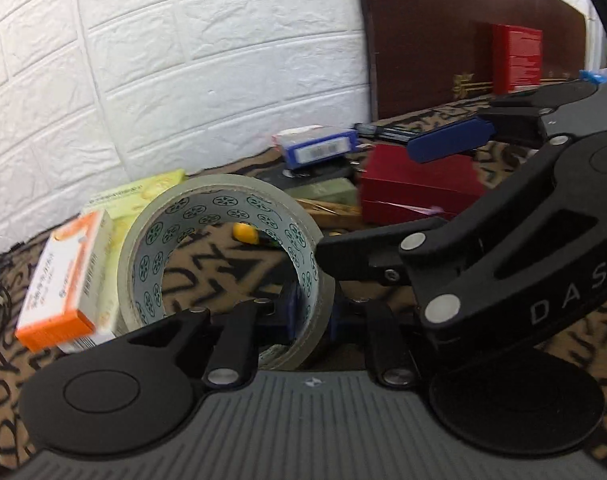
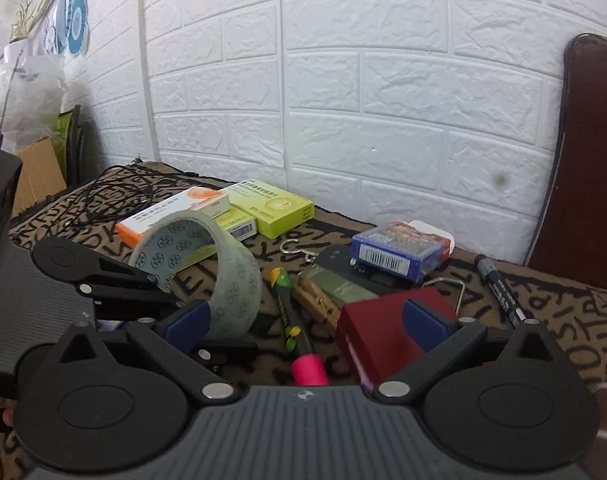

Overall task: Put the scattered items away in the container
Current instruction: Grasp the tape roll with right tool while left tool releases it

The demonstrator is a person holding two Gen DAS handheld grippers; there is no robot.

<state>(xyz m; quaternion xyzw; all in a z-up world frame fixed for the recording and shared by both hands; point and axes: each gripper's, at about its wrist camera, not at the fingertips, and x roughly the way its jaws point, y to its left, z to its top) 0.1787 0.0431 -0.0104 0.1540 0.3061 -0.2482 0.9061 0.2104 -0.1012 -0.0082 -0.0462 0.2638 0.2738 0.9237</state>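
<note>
Glossy translucent plastic tape roll (image 1: 223,264); matt cardboard red box (image 2: 387,332); woven patterned cloth (image 2: 563,320); wooden clothespin (image 2: 317,304).

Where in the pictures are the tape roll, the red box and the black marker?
tape roll (image 1: 223,256): left wrist view, on the patterned inner face of the ring.
red box (image 2: 375,320): right wrist view, on its top face.
black marker (image 2: 499,288): right wrist view, on the middle of its barrel.

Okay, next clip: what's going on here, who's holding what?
A person is working with two handheld grippers over a patterned cloth strewn with small items. The left gripper has its jaws shut on the wall of a tape roll, held upright. The right gripper is open over a pen with a pink end and a dark red box, gripping nothing. No container shows.
</note>
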